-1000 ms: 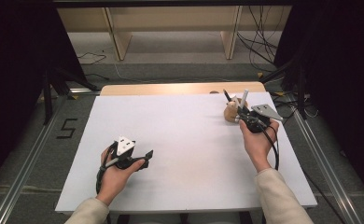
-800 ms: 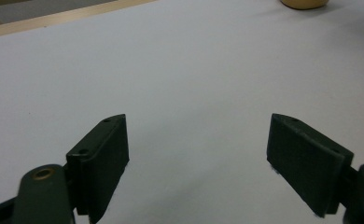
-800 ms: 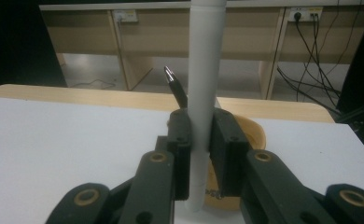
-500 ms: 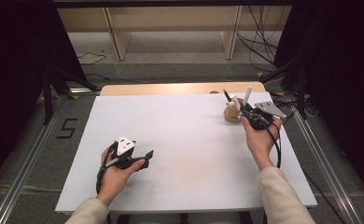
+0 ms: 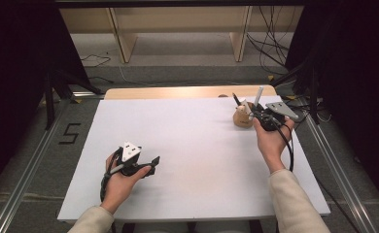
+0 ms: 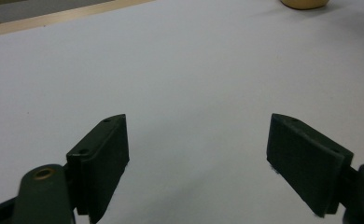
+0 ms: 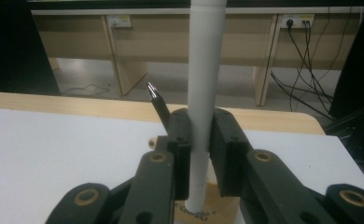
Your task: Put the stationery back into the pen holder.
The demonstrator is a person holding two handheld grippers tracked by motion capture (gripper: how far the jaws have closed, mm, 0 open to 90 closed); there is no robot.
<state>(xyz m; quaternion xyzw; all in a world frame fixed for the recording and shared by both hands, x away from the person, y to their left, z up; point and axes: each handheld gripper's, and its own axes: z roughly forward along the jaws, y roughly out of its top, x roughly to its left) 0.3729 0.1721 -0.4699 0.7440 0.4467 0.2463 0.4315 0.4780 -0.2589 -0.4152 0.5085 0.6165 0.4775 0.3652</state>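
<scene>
White pen [image 7: 206,84]: long axis close to upright, upper end rising out of the top of the right gripper view, lower end down in the holder; in the high view [image 5: 257,98] it leans slightly to the right.
Holder [image 5: 242,119]: small tan wooden pot on the far right part of the surface, the white pen's lower end inside it.
Black pen [image 7: 157,103]: also in the holder, tilted, tip up and to the left — just beside the white pen.
Right hand-held gripper [image 7: 200,140]: jaws clamped on the white pen's barrel, one pad on each side.
Left hand-held gripper [image 6: 196,154]: jaws wide apart, nothing between them — low over the near left of the surface, well apart from the holder.
Surface [image 5: 192,141]: white sheet on a wooden top.
</scene>
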